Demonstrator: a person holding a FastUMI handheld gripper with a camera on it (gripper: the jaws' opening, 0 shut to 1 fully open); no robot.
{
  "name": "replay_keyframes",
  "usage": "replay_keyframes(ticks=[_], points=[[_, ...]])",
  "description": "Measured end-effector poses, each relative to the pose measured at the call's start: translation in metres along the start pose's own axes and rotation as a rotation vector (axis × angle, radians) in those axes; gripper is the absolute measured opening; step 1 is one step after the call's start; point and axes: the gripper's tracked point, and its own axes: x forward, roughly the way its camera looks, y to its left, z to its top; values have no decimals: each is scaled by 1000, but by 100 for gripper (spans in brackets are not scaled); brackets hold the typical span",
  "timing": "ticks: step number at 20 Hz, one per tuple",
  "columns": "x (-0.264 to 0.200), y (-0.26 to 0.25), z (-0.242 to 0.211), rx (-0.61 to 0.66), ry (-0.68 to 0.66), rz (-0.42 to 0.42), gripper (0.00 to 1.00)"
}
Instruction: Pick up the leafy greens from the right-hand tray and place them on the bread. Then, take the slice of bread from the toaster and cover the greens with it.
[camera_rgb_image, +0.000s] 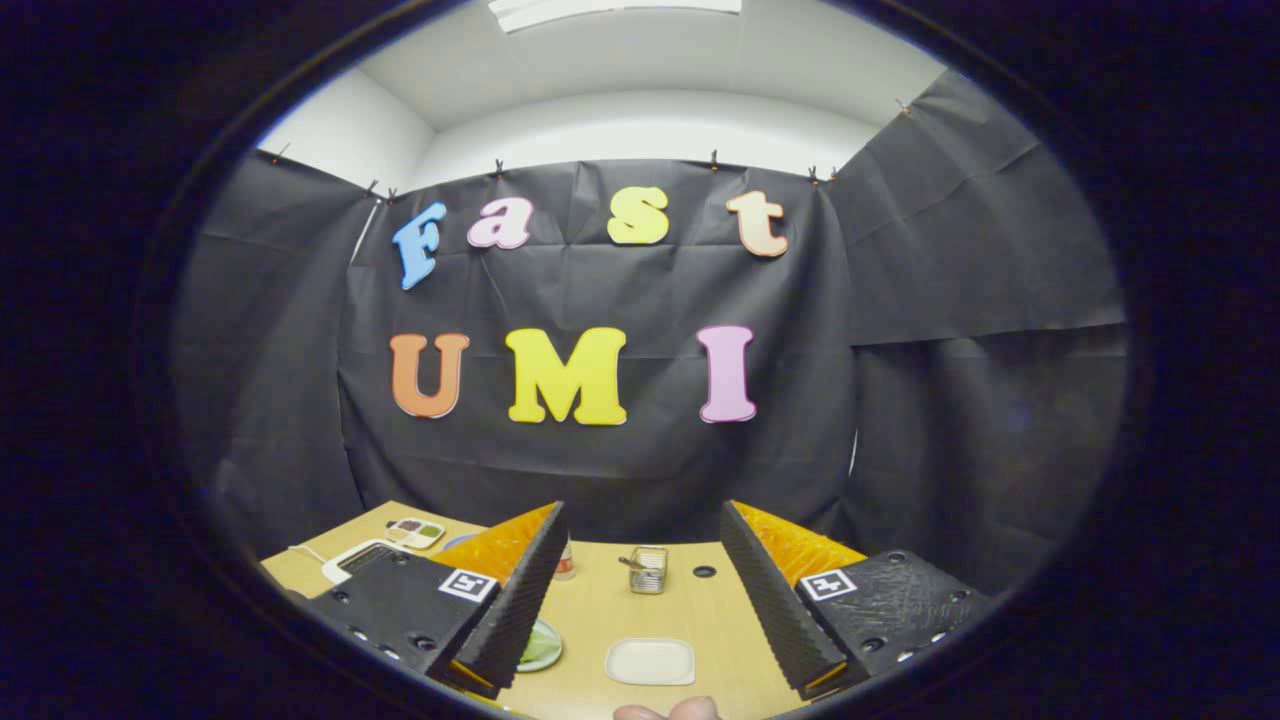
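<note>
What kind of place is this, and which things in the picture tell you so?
Probably a staged recording booth set up like a kitchen counter. Black cloth hangs as walls around a wooden table with a white toaster, a small white tray and a wire basket. The gripper is open, holding nothing.

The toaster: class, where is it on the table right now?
In the gripper view the white toaster stands beyond the open claw's left finger, near the table's far corner, just before a small divided tray.
</note>
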Motion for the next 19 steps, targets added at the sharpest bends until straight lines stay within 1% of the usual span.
replay_keyframes(ticks=[4, 7, 14, 19], points=[[-21, 6, -5, 16, 2, 3, 94], [-28, 11, -9, 25, 10, -1, 94], [-25, 24, -16, 47, 21, -5, 94], [-23, 33, -14, 37, 24, 0, 94]])
